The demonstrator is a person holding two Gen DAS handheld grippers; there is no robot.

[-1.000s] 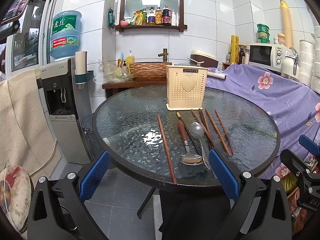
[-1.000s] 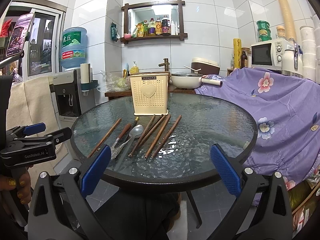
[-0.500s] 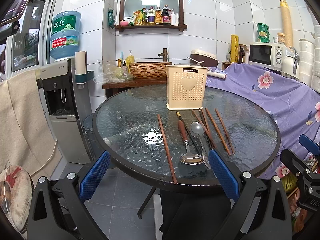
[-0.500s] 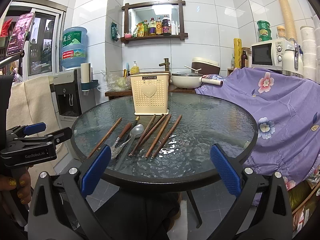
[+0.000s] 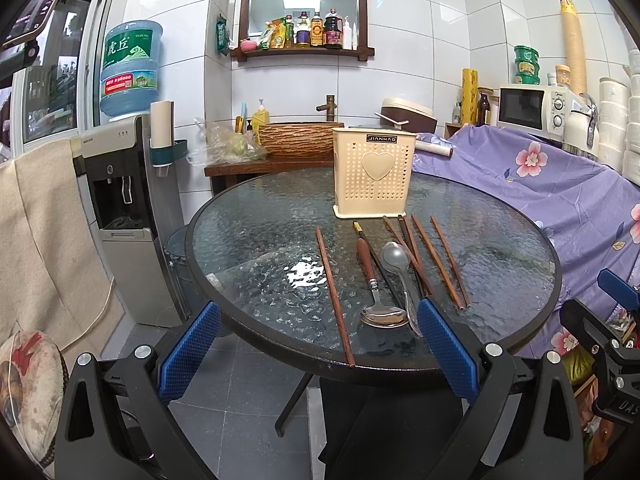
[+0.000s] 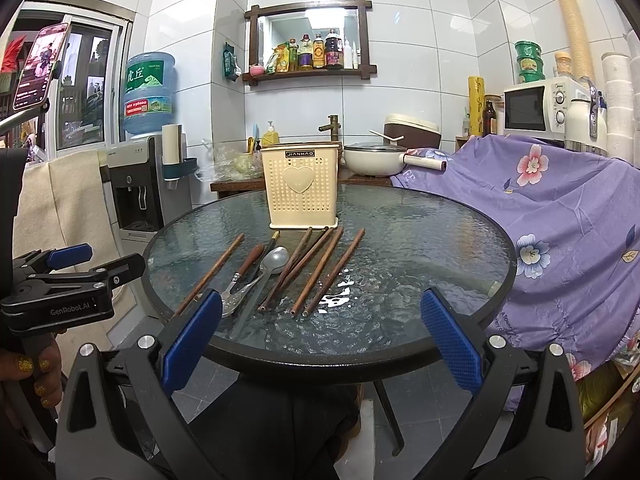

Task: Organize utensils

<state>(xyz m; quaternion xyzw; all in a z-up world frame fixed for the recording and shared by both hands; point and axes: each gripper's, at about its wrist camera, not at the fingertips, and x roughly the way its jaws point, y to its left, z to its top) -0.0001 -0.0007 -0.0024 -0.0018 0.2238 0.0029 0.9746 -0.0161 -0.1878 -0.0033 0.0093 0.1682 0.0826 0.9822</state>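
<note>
- Two tools are in your hands, both held low at the near rim of the round glass tabletop [image 5: 248, 216], aimed level across it toward the tiled back wall.
- Your left tool [image 5: 316, 344] has its blue-padded fingers [image 5: 188, 350] spread wide with nothing between them; it hangs over the floor just short of the rim.
- Your right tool [image 6: 320, 336] is likewise spread wide and holding nothing, its fingers [image 6: 450, 338] framing the near rim.
- From the right wrist view, the left tool [image 6: 72, 284] shows at the left edge, roughly level, with your hand [image 6: 28, 376] wrapped around its grip below.
- From the left wrist view, the front of the right tool [image 5: 612, 320] juts in at the right edge, beside the tabletop.
- One cream perforated holder [image 5: 374, 172] with a heart on its face stands upright toward the far side of the tabletop.
- Several utensils lie flat in front of it, handles fanned toward the holder: a lone brown chopstick [image 5: 334, 292] lies apart on the left, then a wooden-handled spoon [image 5: 374, 280], bowl toward you, and a metal spoon [image 5: 396, 258], bowl away from you.
- More chopsticks [image 5: 438, 260] lie to the right, a few crossing near the metal spoon, two spaced apart.
- Neither tool touches any utensil.
</note>
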